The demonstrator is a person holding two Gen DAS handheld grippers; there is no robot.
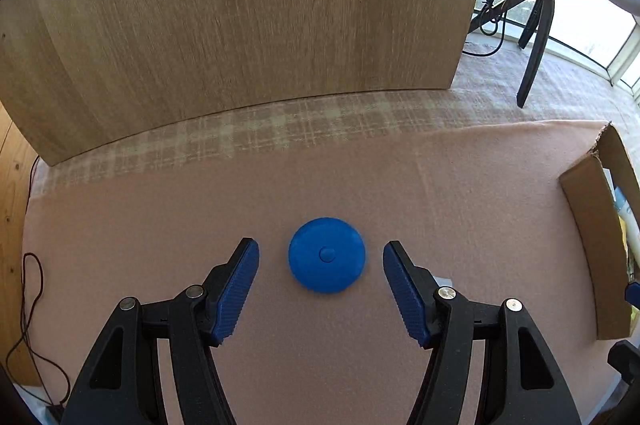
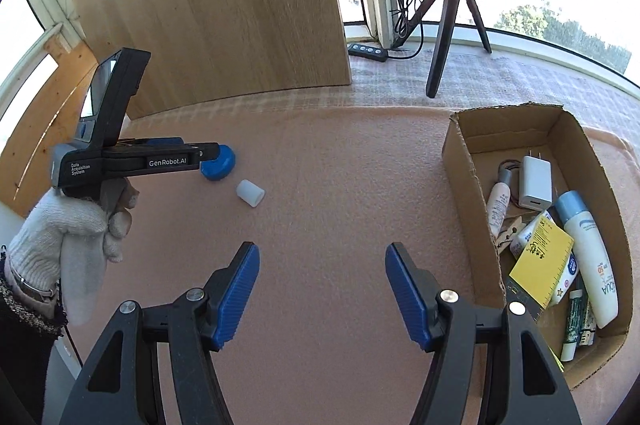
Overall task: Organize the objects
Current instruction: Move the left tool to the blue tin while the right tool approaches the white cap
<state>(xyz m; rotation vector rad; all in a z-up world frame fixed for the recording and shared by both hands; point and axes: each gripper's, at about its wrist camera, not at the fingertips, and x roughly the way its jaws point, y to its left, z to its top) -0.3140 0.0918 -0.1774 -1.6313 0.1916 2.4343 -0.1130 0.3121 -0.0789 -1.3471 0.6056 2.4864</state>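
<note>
One white cap (image 2: 251, 193) beside blue disc (image 1: 327, 255).

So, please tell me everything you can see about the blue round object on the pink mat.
The blue disc is a flat, round piece, apparently matte plastic, with a small raised button at its centre. It lies flat on the pink mat, between the open fingers of the left gripper, which do not touch it. In the right wrist view, a small white cylinder lies nearby, apart from it.
</note>
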